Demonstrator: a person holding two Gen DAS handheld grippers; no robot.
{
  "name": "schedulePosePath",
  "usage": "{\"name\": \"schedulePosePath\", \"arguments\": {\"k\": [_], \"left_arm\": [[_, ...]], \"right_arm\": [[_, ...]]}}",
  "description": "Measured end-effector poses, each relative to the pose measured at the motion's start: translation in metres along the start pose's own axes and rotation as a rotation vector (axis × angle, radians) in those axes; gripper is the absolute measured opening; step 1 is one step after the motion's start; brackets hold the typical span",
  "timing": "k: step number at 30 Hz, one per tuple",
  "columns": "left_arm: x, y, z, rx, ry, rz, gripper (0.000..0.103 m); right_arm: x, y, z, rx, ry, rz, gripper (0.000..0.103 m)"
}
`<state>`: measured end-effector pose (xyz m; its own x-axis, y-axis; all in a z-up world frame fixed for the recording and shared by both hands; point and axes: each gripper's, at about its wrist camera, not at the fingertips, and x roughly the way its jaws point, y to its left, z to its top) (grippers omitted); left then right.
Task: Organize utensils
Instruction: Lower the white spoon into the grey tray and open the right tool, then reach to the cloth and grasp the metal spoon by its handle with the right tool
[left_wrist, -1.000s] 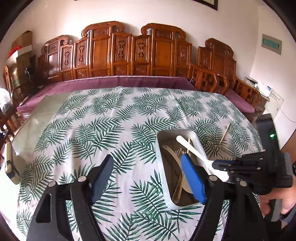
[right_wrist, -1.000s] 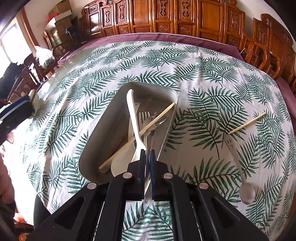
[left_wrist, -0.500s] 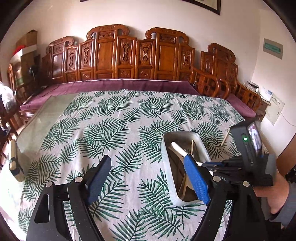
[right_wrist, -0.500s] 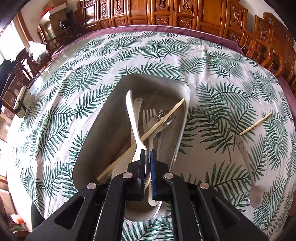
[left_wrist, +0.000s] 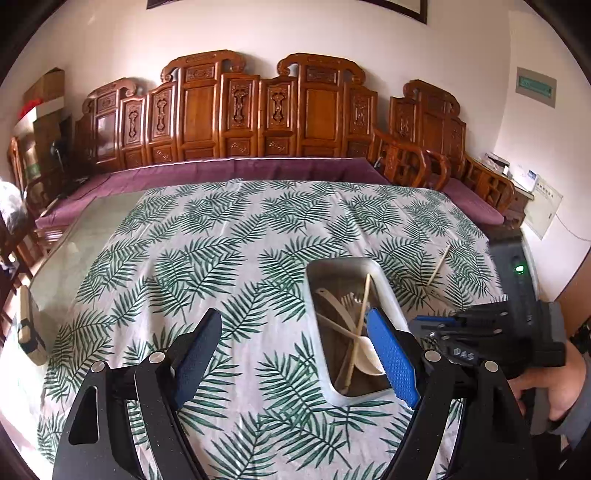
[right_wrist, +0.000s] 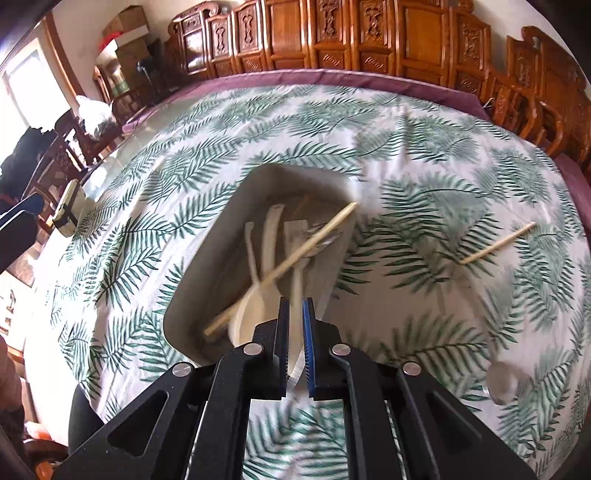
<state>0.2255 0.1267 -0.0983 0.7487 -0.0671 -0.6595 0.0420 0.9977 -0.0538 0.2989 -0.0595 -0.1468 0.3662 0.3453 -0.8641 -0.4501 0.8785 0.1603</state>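
Metal tray (right_wrist: 207, 280) held the utensils; right tongs (right_wrist: 294, 345) had cracked slightly apart, letting the white spoon (right_wrist: 255, 317) drop in. Left tongs (left_wrist: 295, 354) hung wide open, empty. Label: "DAS".

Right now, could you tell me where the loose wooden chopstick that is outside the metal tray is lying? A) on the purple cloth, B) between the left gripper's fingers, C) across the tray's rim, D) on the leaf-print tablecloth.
D: the loose chopstick lies flat on the tablecloth, apart from the tray.
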Motion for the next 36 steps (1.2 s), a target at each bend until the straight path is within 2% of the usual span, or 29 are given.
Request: {"name": "schedulePosePath", "arguments": {"k": [7, 16, 17, 18, 19, 26, 36], "left_arm": [[0.009, -0.025, 0.003, 0.037, 0.018, -0.029, 0.078], [0.026, -0.063, 0.007, 0.086, 0.036, -0.079, 0.078], [0.029, -0.067, 0.007, 0.092, 0.039, -0.083, 0.078], [0.03, -0.071, 0.006, 0.096, 0.04, -0.087, 0.078], [0.033, -0.075, 0.006, 0.102, 0.043, -0.094, 0.078], [0.051, -0.095, 0.003, 0.122, 0.076, -0.128, 0.078], [0.072, -0.122, -0.003, 0.146, 0.12, -0.17, 0.078]], "right_arm": [[-0.032, -0.048, -0.023, 0.012, -0.022, -0.066, 0.01], [-0.043, -0.118, -0.061, 0.054, 0.019, -0.156, 0.01], [-0.043, -0.124, -0.065, 0.052, 0.02, -0.159, 0.016], [-0.041, -0.131, -0.068, 0.052, 0.025, -0.16, 0.025], [-0.038, -0.134, -0.069, 0.053, 0.031, -0.162, 0.027], [-0.015, -0.152, -0.061, 0.014, 0.072, -0.163, 0.027], [0.039, -0.169, -0.043, -0.058, 0.179, -0.15, 0.027]]}}
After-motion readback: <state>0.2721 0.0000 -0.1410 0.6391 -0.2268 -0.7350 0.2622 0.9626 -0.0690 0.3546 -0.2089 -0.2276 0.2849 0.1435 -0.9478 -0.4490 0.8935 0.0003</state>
